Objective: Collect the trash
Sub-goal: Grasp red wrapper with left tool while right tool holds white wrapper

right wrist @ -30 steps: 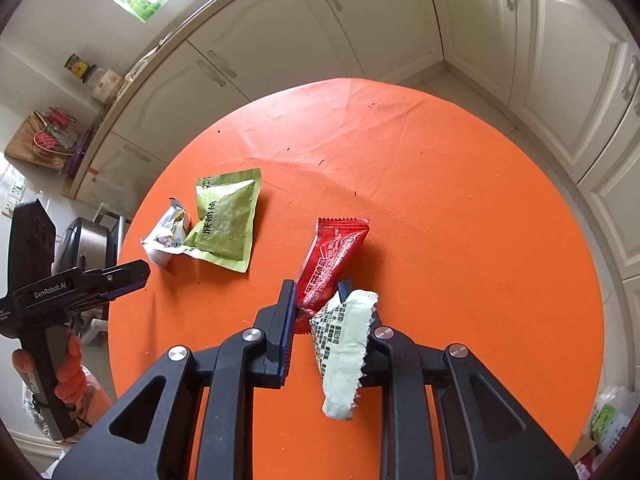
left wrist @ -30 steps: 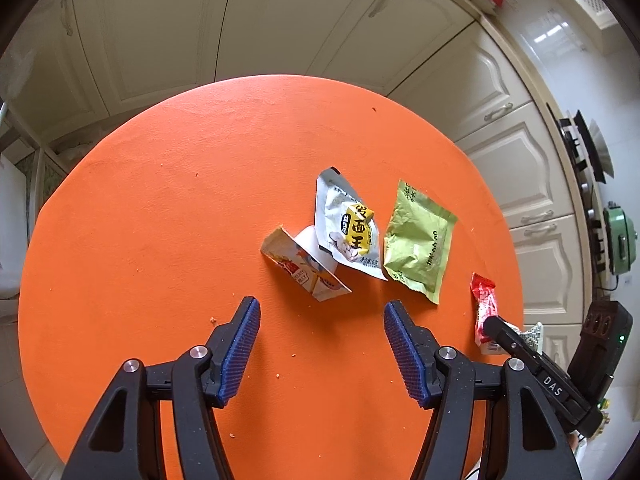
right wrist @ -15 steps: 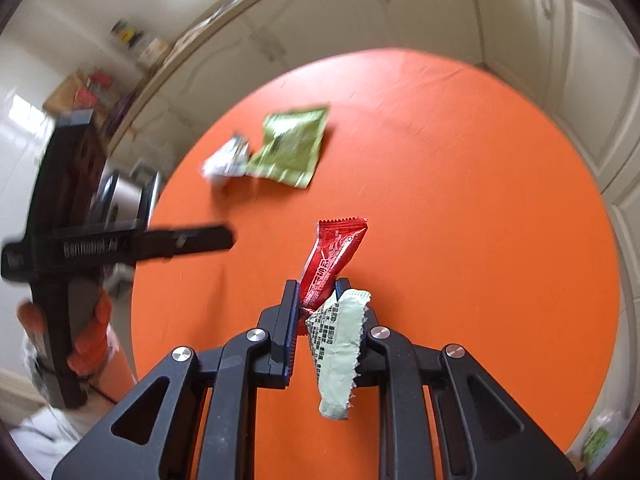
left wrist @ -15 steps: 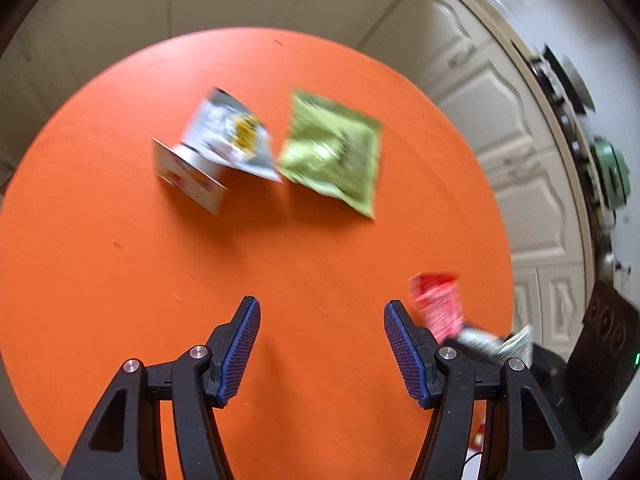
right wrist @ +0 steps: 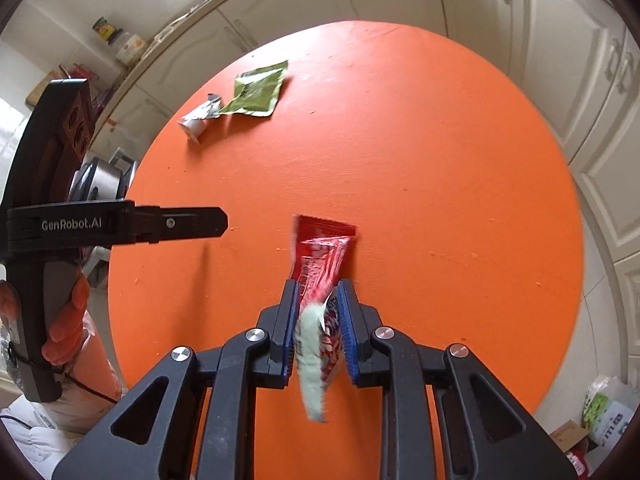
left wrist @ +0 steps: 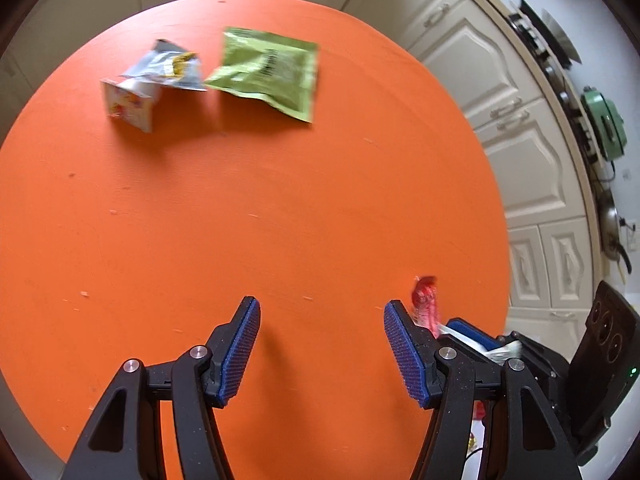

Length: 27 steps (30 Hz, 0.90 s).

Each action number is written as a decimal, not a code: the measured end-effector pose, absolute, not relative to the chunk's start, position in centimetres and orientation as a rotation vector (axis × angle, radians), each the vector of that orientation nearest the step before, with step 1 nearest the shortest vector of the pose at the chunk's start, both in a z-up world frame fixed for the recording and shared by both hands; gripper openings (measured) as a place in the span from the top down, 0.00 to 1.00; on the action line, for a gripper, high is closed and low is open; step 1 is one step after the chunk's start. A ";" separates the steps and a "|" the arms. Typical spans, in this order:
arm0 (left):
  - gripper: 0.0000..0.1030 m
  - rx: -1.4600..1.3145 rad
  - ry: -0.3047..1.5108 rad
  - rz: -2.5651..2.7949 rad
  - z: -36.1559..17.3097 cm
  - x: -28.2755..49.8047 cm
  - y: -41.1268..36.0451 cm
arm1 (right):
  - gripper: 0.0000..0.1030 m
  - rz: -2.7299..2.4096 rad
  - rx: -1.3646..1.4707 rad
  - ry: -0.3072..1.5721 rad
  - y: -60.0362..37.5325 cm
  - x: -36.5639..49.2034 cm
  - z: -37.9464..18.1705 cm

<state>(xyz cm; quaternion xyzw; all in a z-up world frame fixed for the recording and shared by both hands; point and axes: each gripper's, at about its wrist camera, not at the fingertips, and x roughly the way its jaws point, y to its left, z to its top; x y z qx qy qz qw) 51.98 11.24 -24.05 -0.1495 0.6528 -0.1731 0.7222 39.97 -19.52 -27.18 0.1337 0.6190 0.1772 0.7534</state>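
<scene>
Green packet (left wrist: 269,72) now farther off; left gripper (right wrist: 176,222) w/ "GenRobot.AI"

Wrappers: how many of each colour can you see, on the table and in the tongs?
Green wrapper on the table: 1
Silver wrapper on the table: 1
White and orange wrapper on the table: 1
Red wrapper in the right tongs: 1
Pale green wrapper in the right tongs: 1
Total: 5
</scene>
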 end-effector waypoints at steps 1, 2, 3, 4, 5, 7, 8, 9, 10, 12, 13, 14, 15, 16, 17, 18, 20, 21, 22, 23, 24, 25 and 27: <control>0.42 -0.327 1.443 -0.396 -24.0 51.9 10.6 | 0.80 0.392 0.287 1.355 -19.7 39.8 -27.0; 0.42 -0.327 1.446 -0.406 -24.1 51.8 10.1 | 0.80 0.401 0.277 1.368 -19.9 39.5 -27.0; 0.42 -0.325 1.451 -0.417 -24.2 51.8 9.6 | 0.79 0.397 0.270 1.381 -20.2 39.5 -27.1; 0.42 -0.322 1.459 -0.426 -24.4 51.8 9.0 | 0.79 0.374 0.272 1.388 -20.7 39.3 -27.3; 0.42 -0.321 1.464 -0.429 -24.6 51.7 8.7 | 0.80 0.357 0.276 1.388 -21.2 39.0 -27.5; 0.42 -0.320 1.474 -0.434 -25.0 51.7 7.9 | 0.80 0.352 0.285 1.393 -22.1 38.5 -27.8; 0.42 -0.324 1.482 -0.440 -25.2 51.6 7.4 | 0.82 0.350 0.282 1.398 -22.2 38.3 -28.0; 0.42 -0.329 1.487 -0.442 -25.4 51.8 7.2 | 0.82 0.353 0.272 1.390 -22.3 37.9 -27.9; 0.42 -0.338 1.493 -0.447 -25.5 51.8 6.9 | 0.82 0.355 0.257 1.390 -22.2 37.6 -27.9; 0.42 -0.353 1.496 -0.452 -25.7 52.0 6.4 | 0.79 0.378 0.238 1.396 -22.2 37.1 -27.7; 0.42 -0.358 1.494 -0.451 -25.7 52.1 6.2 | 0.77 0.381 0.230 1.401 -22.3 36.9 -27.7; 0.42 -0.364 1.493 -0.449 -25.7 52.3 6.0 | 0.70 0.377 0.219 1.403 -22.4 36.5 -27.6; 0.41 -0.368 1.492 -0.449 -25.7 52.3 6.0 | 0.66 0.374 0.212 1.397 -22.6 36.3 -27.5; 0.41 -0.371 1.491 -0.449 -25.7 52.3 5.7 | 0.58 0.372 0.200 1.391 -22.5 36.0 -27.4; 0.41 -0.367 1.491 -0.449 -25.7 52.3 5.4 | 0.58 0.373 0.177 1.386 -22.5 35.6 -27.3; 0.41 -0.361 1.494 -0.448 -25.9 52.3 5.1 | 0.58 0.373 0.164 1.381 -22.5 35.3 -27.4; 0.41 -0.352 1.507 -0.445 -26.2 52.2 4.2 | 0.72 0.362 0.134 1.360 -22.6 34.8 -27.4; 0.41 -0.352 1.517 -0.447 -26.4 52.1 3.9 | 0.78 0.337 0.113 1.351 -22.7 34.6 -27.4; 0.41 -0.353 1.525 -0.446 -26.6 52.1 3.4 | 0.82 0.331 0.112 1.350 -22.9 34.5 -27.4; 0.41 -0.344 1.507 -0.431 -26.4 52.1 3.2 | 0.85 0.341 0.136 1.346 -23.4 34.5 -27.4; 0.41 -0.339 1.500 -0.423 -26.4 52.2 2.7 | 0.86 0.342 0.154 1.346 -23.7 34.6 -27.4; 0.41 -0.332 1.498 -0.417 -26.4 52.1 2.2 | 0.87 0.331 0.163 1.340 -24.1 34.8 -27.3; 0.48 -0.304 1.491 -0.411 -26.4 51.8 1.3 | 0.89 0.300 0.179 1.322 -25.3 35.5 -27.2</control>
